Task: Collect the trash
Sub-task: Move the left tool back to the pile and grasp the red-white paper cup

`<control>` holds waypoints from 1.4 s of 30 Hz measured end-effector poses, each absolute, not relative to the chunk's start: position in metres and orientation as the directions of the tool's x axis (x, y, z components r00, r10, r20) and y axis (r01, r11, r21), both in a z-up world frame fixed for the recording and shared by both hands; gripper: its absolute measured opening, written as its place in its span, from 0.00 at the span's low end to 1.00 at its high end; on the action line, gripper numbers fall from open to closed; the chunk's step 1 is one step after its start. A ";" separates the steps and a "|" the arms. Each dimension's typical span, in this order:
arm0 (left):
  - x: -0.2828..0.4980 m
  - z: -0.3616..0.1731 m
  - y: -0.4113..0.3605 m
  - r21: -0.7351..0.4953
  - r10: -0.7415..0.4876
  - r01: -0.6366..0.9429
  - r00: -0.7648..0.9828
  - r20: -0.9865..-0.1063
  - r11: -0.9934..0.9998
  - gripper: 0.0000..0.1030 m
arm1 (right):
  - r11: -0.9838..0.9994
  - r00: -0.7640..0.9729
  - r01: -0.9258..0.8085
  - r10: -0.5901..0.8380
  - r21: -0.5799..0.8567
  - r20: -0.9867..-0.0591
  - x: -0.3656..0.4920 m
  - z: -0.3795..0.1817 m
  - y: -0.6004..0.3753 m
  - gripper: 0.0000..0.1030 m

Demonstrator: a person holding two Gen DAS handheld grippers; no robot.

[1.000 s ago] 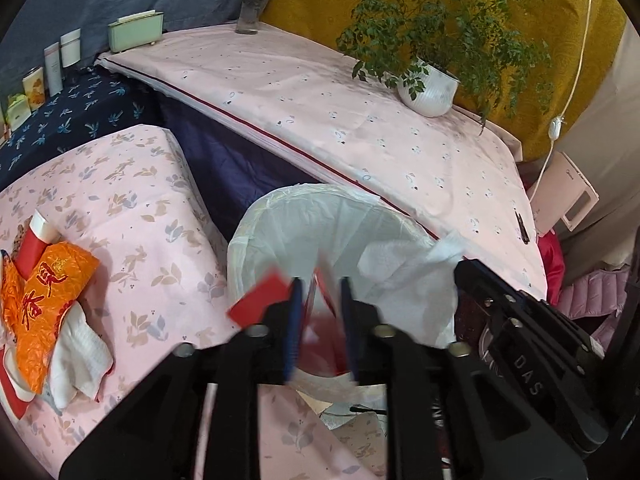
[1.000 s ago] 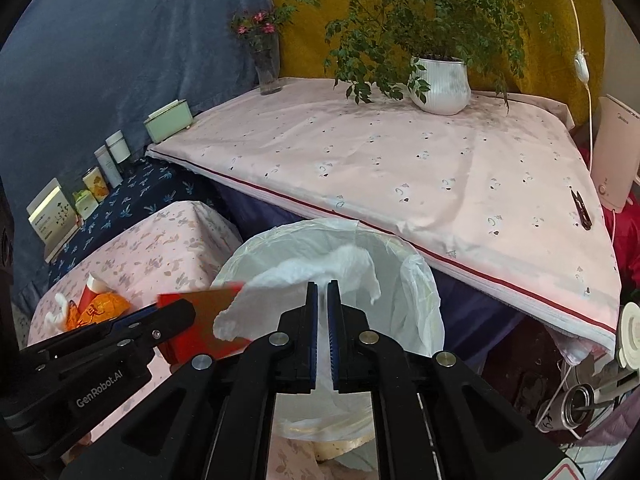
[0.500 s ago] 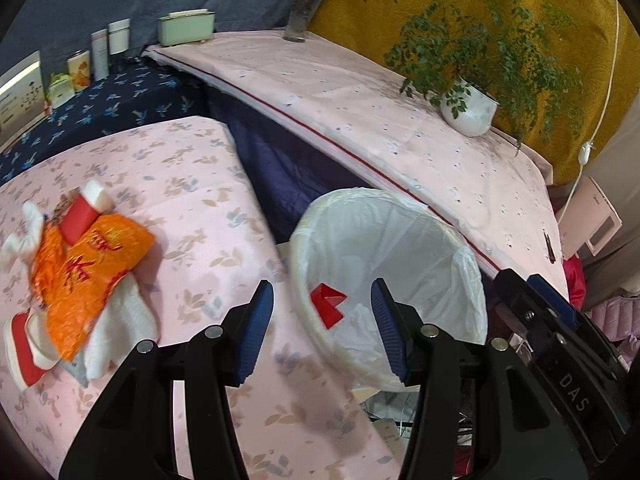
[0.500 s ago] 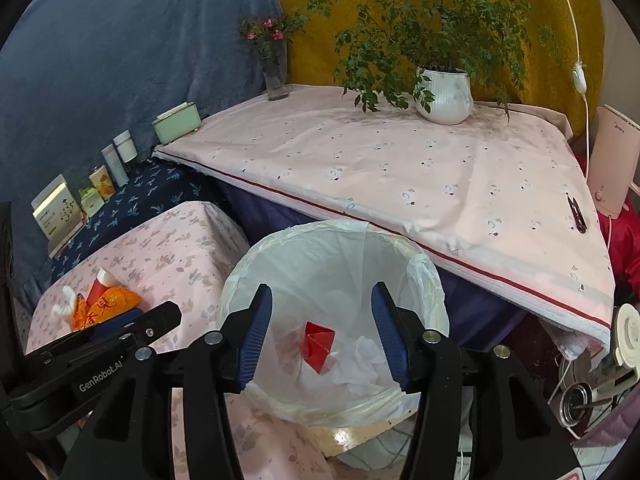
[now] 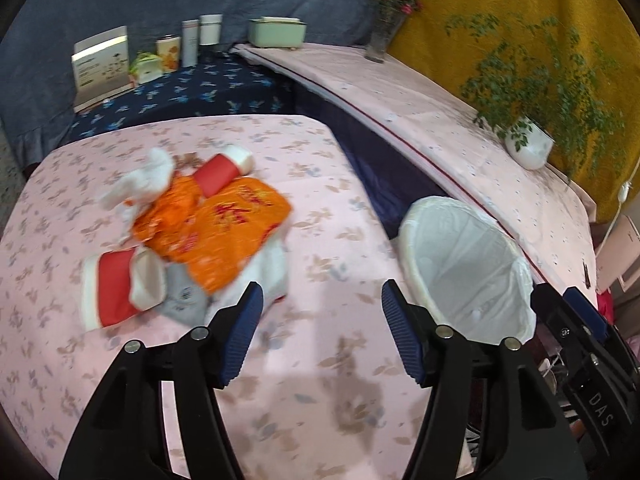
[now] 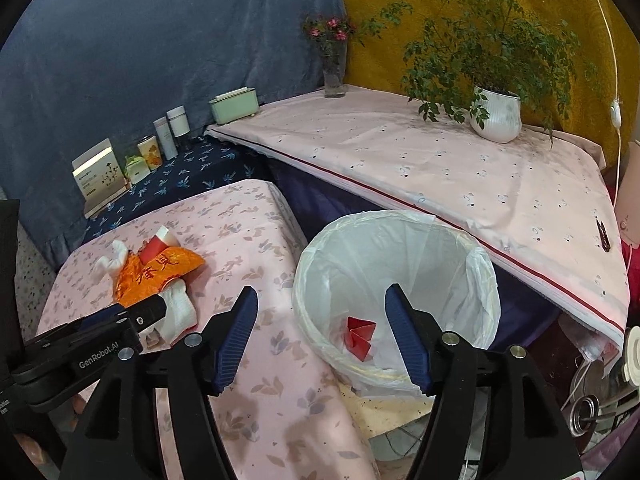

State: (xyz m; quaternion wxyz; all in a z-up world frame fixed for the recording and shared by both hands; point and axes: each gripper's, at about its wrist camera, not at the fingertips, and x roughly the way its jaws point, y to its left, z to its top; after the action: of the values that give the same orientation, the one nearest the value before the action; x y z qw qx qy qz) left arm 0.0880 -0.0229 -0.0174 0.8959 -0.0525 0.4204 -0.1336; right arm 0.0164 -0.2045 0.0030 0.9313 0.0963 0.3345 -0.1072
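A heap of trash lies on the pink floral table (image 5: 320,400): an orange wrapper (image 5: 216,232), crumpled white tissue (image 5: 140,180) and two red-and-white packs (image 5: 116,292). My left gripper (image 5: 321,292) hovers just right of the heap, jaws opening, nothing between them. To its right stands the white-lined bin (image 5: 468,268). My right gripper (image 6: 321,292) hangs over the bin's (image 6: 400,248) near rim, jaws opening and empty. A folded red paper (image 6: 360,338) lies inside the bin. In the right wrist view the orange wrapper (image 6: 160,272) lies just past the left gripper (image 6: 132,316).
Behind the bin runs a long pink-covered table (image 6: 440,168) with a potted plant (image 6: 496,116), a flower vase (image 6: 334,72) and a mint box (image 6: 234,106). Bottles and a card (image 6: 98,172) stand on the dark blue cloth. A pink appliance (image 6: 630,200) stands at the right.
Both grippers opened: the red paper and the white tissue dropped into the bin. My left gripper swung left from the bin to the trash heap. The right one drew back a little.
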 end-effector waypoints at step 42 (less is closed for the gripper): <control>0.082 -0.077 0.153 -0.189 -0.044 -0.182 0.599 -0.799 0.965 0.85 | 0.996 0.675 0.082 -0.026 0.040 -0.737 0.055 -0.044 -0.072 0.69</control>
State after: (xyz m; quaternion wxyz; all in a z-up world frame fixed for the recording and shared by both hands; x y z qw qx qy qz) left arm 0.0822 0.1530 -0.0771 0.8853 -0.1265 0.4458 0.0391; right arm 0.0552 -0.0723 -0.0438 0.9145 0.0349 0.4020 -0.0295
